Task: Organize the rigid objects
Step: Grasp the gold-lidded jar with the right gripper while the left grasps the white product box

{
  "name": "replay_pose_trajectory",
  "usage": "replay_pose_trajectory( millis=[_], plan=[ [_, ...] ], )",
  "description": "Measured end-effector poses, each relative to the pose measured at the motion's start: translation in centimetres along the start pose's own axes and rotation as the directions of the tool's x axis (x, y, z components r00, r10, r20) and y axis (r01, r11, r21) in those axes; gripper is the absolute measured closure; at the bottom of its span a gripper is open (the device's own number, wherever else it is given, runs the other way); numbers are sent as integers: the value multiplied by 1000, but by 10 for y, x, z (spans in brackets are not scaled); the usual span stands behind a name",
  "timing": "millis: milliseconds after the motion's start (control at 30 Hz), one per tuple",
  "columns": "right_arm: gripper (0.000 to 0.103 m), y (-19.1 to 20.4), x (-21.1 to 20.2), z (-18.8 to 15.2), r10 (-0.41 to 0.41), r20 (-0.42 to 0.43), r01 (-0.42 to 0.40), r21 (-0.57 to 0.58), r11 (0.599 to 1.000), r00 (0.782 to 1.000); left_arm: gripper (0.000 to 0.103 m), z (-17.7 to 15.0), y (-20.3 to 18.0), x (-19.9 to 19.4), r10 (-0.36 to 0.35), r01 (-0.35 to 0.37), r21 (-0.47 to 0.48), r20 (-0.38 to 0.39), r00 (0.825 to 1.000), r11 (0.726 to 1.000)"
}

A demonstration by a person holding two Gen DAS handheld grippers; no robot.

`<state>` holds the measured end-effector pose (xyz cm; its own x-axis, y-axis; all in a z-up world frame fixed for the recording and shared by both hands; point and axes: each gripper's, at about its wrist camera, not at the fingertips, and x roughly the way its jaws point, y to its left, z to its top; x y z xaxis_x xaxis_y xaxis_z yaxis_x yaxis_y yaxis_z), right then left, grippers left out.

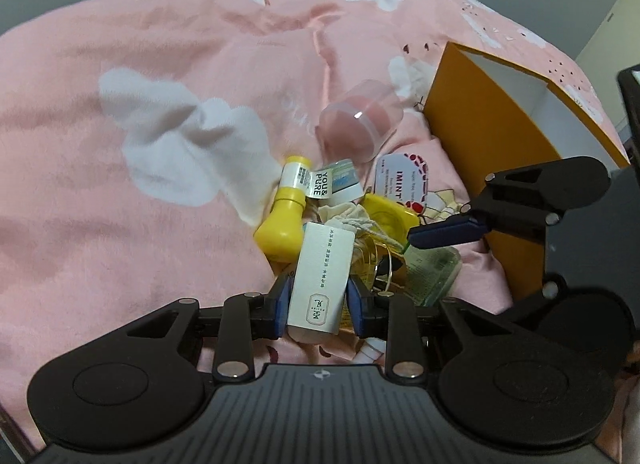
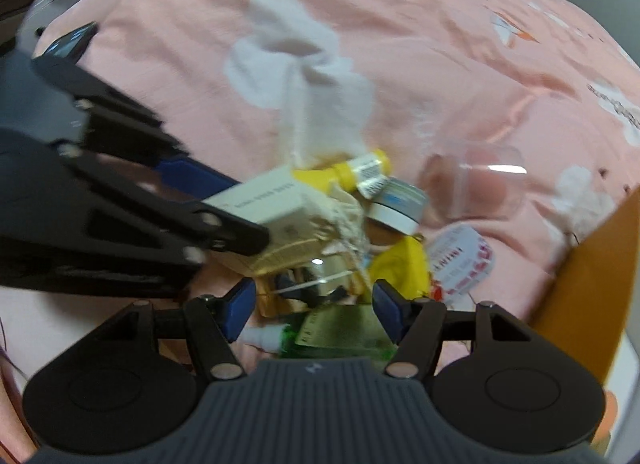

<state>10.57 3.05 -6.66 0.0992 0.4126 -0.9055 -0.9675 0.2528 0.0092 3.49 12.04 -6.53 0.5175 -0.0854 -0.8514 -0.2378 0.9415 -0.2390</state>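
Observation:
My left gripper (image 1: 319, 298) is shut on a white rectangular box (image 1: 322, 278) with printed text, held over a pile of small items on a pink blanket (image 1: 120, 204). The box also shows in the right wrist view (image 2: 268, 200), clamped by the left gripper. My right gripper (image 2: 314, 304) is open above a green clear bottle (image 2: 340, 334) and a clear gold item (image 2: 304, 268). The pile holds a yellow bottle (image 1: 286, 220), a small round jar (image 1: 344, 182), a yellow case (image 1: 386, 216), a white mint tin (image 1: 400, 176) and a clear plastic cup (image 1: 360, 120).
An open orange cardboard box (image 1: 480, 136) with a white inside stands right of the pile; it also shows in the right wrist view (image 2: 592, 284). White cloud patches mark the blanket. A dark surface lies at the far right.

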Motion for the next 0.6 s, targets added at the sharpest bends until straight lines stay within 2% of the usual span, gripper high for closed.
replay_pose_trajectory(
  millis=[267, 367, 500, 600],
  plan=[
    [39, 3, 17, 4, -1, -26, -1, -67, 998, 1000, 68, -1, 5, 6, -7, 7, -31, -3, 1000, 999],
    [33, 2, 24, 4, 4, -33, -6, -69, 998, 999, 67, -1, 4, 7, -1, 0, -33, -4, 1000, 999],
    [26, 12, 33, 4, -36, -36, 32, -128, 991, 999, 64, 0, 2, 12, 6, -6, -36, -6, 1000, 999],
    [25, 11, 40, 3, -46, -31, 42, -111, 993, 998, 63, -1, 0, 14, 15, -15, -30, -8, 1000, 999]
  ],
)
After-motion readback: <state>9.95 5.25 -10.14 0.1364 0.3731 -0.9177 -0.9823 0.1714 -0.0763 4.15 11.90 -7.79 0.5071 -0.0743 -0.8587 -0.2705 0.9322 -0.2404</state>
